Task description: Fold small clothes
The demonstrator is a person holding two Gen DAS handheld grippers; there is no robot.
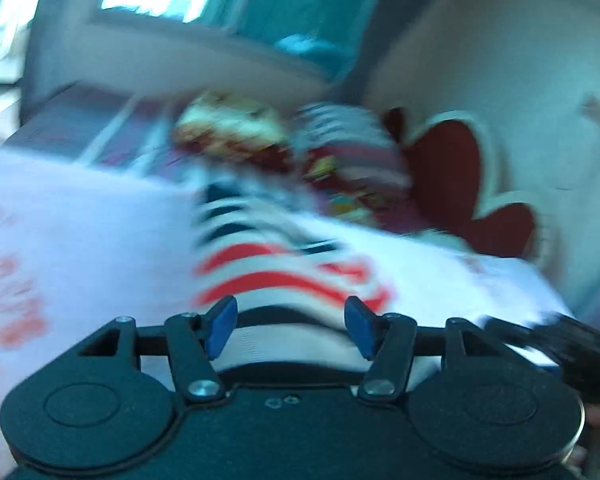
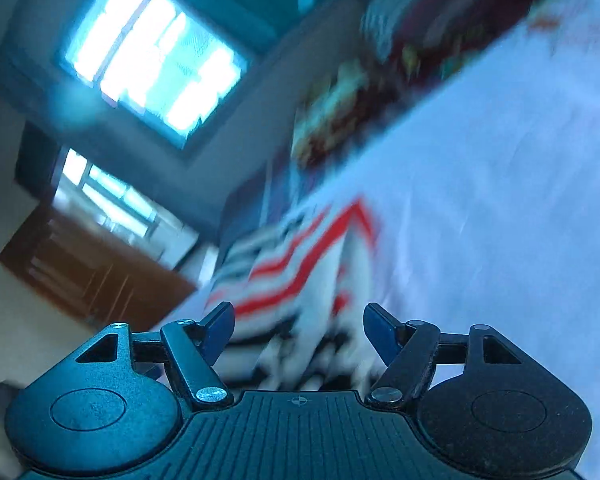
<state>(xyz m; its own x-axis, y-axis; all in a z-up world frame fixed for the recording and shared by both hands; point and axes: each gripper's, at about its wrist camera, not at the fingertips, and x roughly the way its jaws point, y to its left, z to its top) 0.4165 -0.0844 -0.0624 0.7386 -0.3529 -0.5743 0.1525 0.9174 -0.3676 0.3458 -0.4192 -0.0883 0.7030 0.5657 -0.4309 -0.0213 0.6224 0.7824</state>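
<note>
You are working over a bed covered by a white sheet (image 1: 80, 216) with faint red prints, which fills most of both views; at its far side lies a heap of other clothes (image 1: 284, 148), patterned and striped, still unfolded as far as the blur lets you judge, and beyond that a red cushion (image 1: 459, 176) with a white edge sits by the wall. The piece in hand for this step is the striped garment (image 1: 276, 276), white with red and dark bands, lying on the sheet right in front of both grippers. In the right wrist view the striped garment (image 2: 296, 264) shows a sharp angled edge where the red bands turn a corner, which reads as a fold already laid, though motion smear makes it hard to say how tidy it is or how many folds it carries. Your left gripper (image 1: 291, 326) has its blue pads standing apart with cloth lying under the gap but not pinched; your right gripper (image 2: 298, 330) likewise has its jaws spread wide, the garment below and between them, not clamped. So neither hand holds anything now. Judging from this, one garment is partly or wholly folded and released, and the heap beyond still waits for you.
</note>
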